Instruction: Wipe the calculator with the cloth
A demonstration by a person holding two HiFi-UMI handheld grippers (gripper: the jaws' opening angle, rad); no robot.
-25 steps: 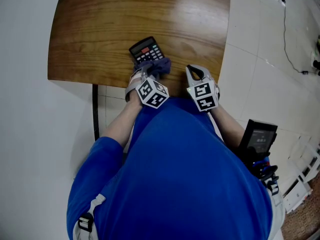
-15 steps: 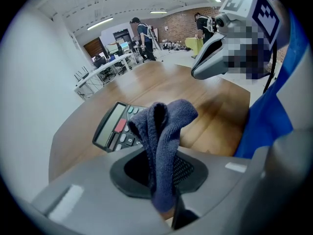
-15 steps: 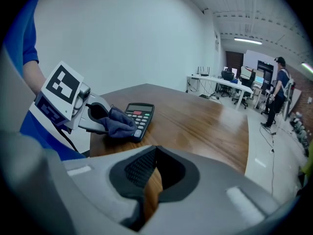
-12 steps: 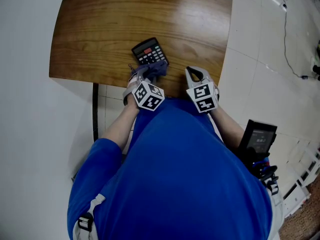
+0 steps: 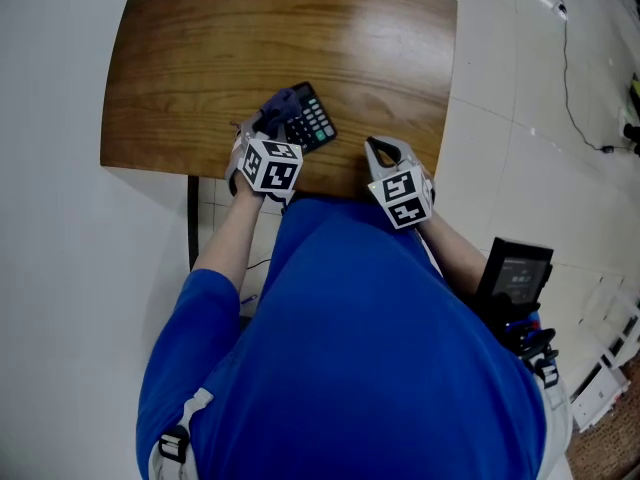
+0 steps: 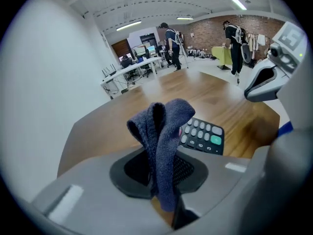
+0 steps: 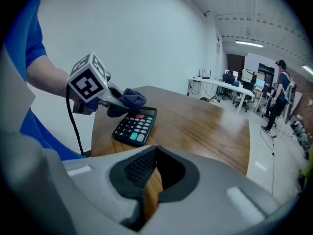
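A black calculator (image 5: 311, 123) lies near the front edge of the wooden table (image 5: 250, 38). My left gripper (image 5: 270, 120) is shut on a folded dark blue cloth (image 5: 279, 106), which rests on the calculator's left end and hides it. In the left gripper view the cloth (image 6: 164, 131) stands up between the jaws, with the calculator's keys (image 6: 201, 135) just behind. In the right gripper view the cloth (image 7: 128, 100) touches the calculator (image 7: 135, 124) by its display. My right gripper (image 5: 379, 148) is shut and holds nothing, right of the calculator at the table's front edge.
The table's front edge runs just under both grippers, with a black table leg (image 5: 190, 218) below it at the left. White floor tiles (image 5: 510, 148) lie to the right, and a thin cable (image 5: 572, 78) runs across them. A black device (image 5: 515, 276) hangs at the person's right hip.
My left gripper has carried the cloth from the calculator's near right end to its far left end. The right gripper has stayed in place.
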